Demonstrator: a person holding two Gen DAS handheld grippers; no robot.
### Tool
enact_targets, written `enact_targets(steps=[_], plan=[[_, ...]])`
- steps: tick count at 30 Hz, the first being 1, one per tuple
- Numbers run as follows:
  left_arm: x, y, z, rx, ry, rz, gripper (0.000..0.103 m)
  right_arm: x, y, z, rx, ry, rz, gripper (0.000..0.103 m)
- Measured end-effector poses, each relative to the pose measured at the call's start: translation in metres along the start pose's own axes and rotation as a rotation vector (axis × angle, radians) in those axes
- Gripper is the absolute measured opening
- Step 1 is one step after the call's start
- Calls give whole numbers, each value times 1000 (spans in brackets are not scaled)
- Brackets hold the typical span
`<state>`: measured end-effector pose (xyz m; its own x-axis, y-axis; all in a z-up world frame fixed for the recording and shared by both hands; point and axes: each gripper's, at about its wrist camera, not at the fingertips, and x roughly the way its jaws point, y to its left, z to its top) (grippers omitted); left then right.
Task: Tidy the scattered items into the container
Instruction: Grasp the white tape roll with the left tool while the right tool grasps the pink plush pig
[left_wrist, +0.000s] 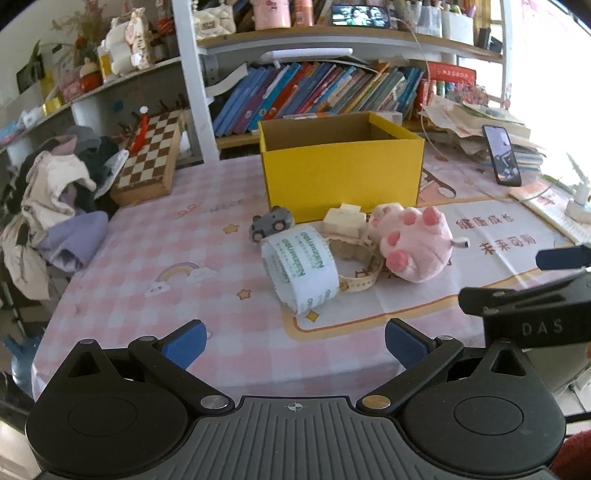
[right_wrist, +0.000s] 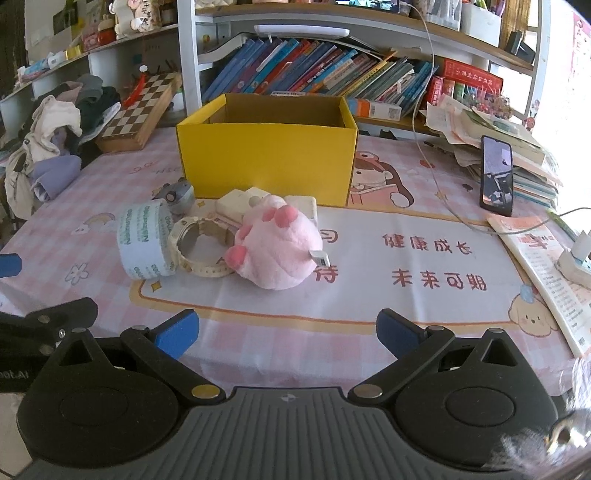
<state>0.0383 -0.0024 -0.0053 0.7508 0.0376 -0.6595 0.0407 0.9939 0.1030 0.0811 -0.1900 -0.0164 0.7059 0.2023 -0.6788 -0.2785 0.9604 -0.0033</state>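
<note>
An open yellow box (left_wrist: 341, 173) (right_wrist: 269, 162) stands on the table. In front of it lie a pink plush paw (left_wrist: 415, 242) (right_wrist: 275, 249), a white tape roll (left_wrist: 299, 271) (right_wrist: 144, 240), a cream watch (left_wrist: 356, 264) (right_wrist: 201, 247), a small grey toy car (left_wrist: 271, 223) (right_wrist: 177, 195) and a cream blocky item (left_wrist: 345, 219) (right_wrist: 242, 201). My left gripper (left_wrist: 295, 345) is open near the table's front edge, short of the tape roll. My right gripper (right_wrist: 288, 336) is open too, in front of the plush paw, with nothing between its fingers.
A chessboard box (left_wrist: 151, 158) and a heap of clothes (left_wrist: 55, 206) sit at the left. A phone (right_wrist: 496, 175) leans on stacked papers at the right, beside a cable (right_wrist: 443, 192) and a booklet (right_wrist: 543, 273). Bookshelves (left_wrist: 314, 92) back the table.
</note>
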Motion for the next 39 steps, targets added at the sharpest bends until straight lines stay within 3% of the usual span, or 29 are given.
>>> enact_targets(steps=[7,10,12,27,39], plan=[[13,2,6,1,7,-41,103,15,-2,11,-6,13,4,103],[17,7,9,-38,-4,-109,103,22,-2,17,-10,20,7,103],[20,9,12,-50,-12,-117,103,27,-1,21,-15,26,9,103],[60,14,35,-110,4,-87,103,61,-12,47,-35,52,18,102],[83,14,44,-141,48,-60,102,86,-20,61,-34,87,75,101]])
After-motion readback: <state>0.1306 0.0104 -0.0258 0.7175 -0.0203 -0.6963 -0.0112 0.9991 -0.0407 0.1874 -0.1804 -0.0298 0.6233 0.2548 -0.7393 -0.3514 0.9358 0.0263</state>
